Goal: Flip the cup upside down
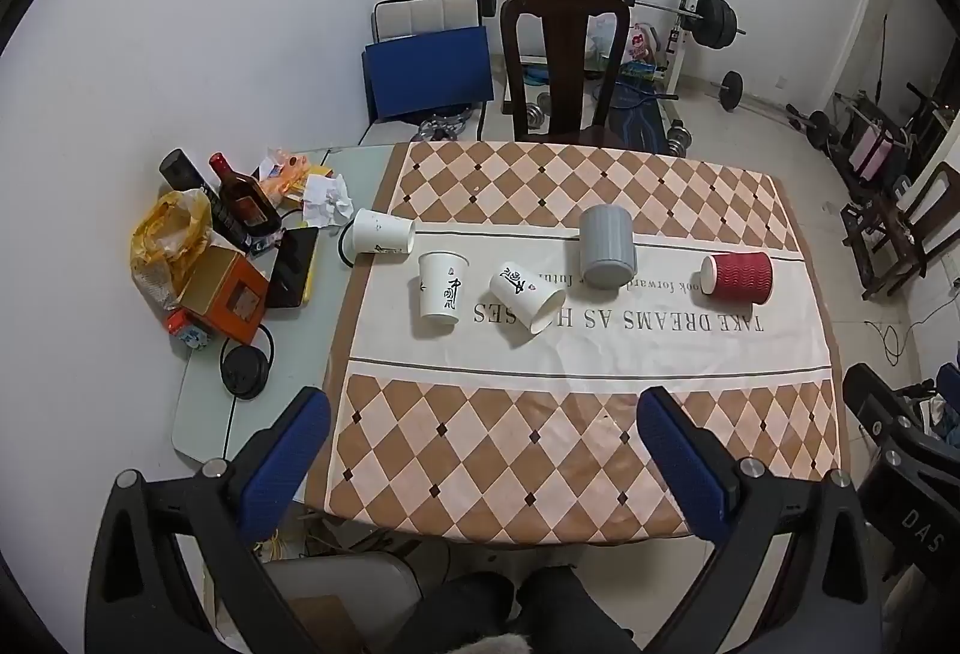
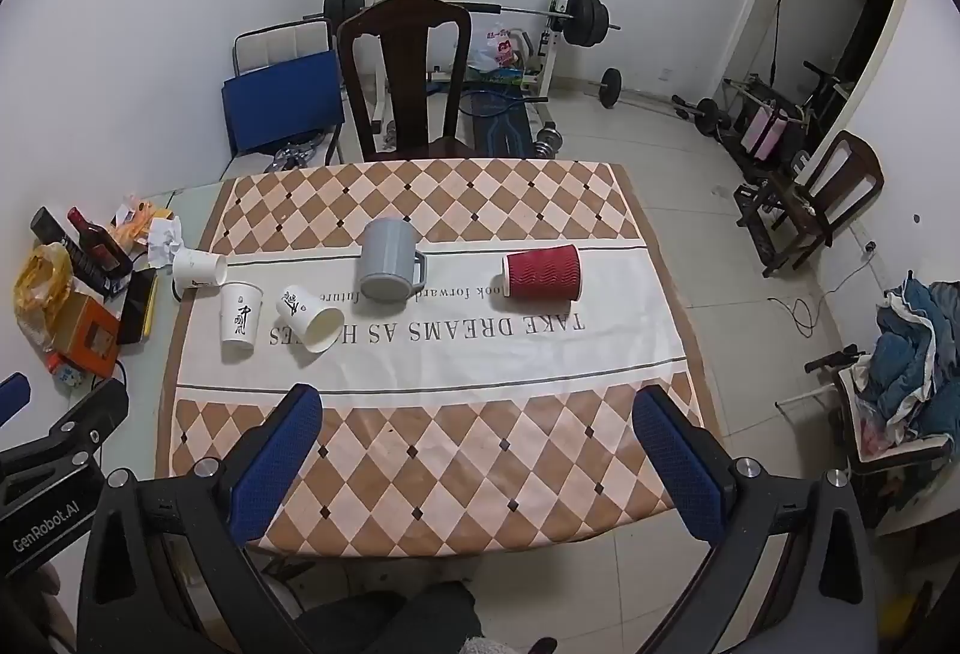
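Several cups sit on the checkered tablecloth [image 1: 480, 450]. A white paper cup [image 1: 443, 287] stands upright, also in the right wrist view [image 2: 241, 315]. Two white paper cups lie on their sides: one at the cloth's left edge [image 1: 384, 233] [image 2: 200, 267], one in the middle [image 1: 527, 296] [image 2: 311, 318]. A grey mug [image 1: 607, 246] [image 2: 390, 258] lies tilted with its handle to the right. A red ribbed cup [image 1: 737, 277] [image 2: 543, 272] lies on its side. My left gripper [image 1: 483, 444] is open and empty above the near table edge. My right gripper [image 2: 477, 441] is open and empty there too.
Clutter sits left of the cloth: a dark bottle [image 1: 243, 201], a yellow bag [image 1: 171, 234], an orange box [image 1: 225, 294], a phone [image 1: 294, 267] and a round black cable reel [image 1: 245, 369]. A wooden chair [image 1: 564, 60] stands behind the table. Barbell gear lines the far wall.
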The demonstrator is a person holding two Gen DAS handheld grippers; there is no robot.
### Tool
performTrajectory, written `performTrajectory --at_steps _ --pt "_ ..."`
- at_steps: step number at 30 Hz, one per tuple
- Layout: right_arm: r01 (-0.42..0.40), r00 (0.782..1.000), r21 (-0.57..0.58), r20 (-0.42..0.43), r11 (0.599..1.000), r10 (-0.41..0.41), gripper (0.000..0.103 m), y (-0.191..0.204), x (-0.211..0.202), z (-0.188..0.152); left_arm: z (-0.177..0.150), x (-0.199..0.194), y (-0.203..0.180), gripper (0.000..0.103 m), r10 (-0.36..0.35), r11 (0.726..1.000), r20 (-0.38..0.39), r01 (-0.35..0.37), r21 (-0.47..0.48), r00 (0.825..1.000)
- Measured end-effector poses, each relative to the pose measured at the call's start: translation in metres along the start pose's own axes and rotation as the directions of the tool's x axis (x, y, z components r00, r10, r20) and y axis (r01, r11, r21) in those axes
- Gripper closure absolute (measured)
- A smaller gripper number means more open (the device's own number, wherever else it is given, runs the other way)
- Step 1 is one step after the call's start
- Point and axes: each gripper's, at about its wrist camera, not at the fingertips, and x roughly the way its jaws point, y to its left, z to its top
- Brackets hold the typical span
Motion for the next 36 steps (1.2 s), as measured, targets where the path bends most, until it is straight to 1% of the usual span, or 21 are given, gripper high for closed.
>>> performTrajectory --at_steps 17,23,24,27,29,32,36 --pt "0.007 1.000 0.003 0.005 1.000 -0.007 0.000 0.001 0.001 0.001 0.000 0.000 0.000 0.000 0.005 1.000 0.010 -0.005 0.001 1.000" --pt "0.005 1.000 0.000 0.008 1.000 -0.005 0.000 0.002 -0.001 -0.003 0.000 0.000 0.000 0.000 0.007 1.000 0.013 -0.007 0.002 1.000" --pt "0.006 1.000 -0.001 0.009 1.000 -0.006 0.000 0.003 -0.002 -0.003 0.006 -0.005 -0.009 0.000 0.007 1.000 0.013 -0.007 0.003 1.000" --pt "0.006 1.000 0.000 0.010 1.000 -0.006 0.000 0.004 -0.003 -0.005 0.006 -0.006 -0.010 0.000 0.008 1.000 0.014 -0.008 0.003 1.000" --pt "0.007 1.000 0.002 0.011 1.000 -0.007 0.000 -0.007 0.002 0.008 0.006 -0.006 -0.010 0.000 0.008 1.000 0.015 -0.008 0.003 1.000" --pt "0.008 1.000 0.001 0.013 1.000 -0.008 0.000 -0.006 0.001 0.007 0.006 -0.006 -0.011 0.000 0.009 1.000 0.016 -0.009 0.003 1.000" --pt "0.009 1.000 0.002 0.013 1.000 -0.009 0.000 -0.012 0.001 0.015 0.006 -0.006 -0.010 0.000 0.008 1.000 0.015 -0.008 0.004 1.000"
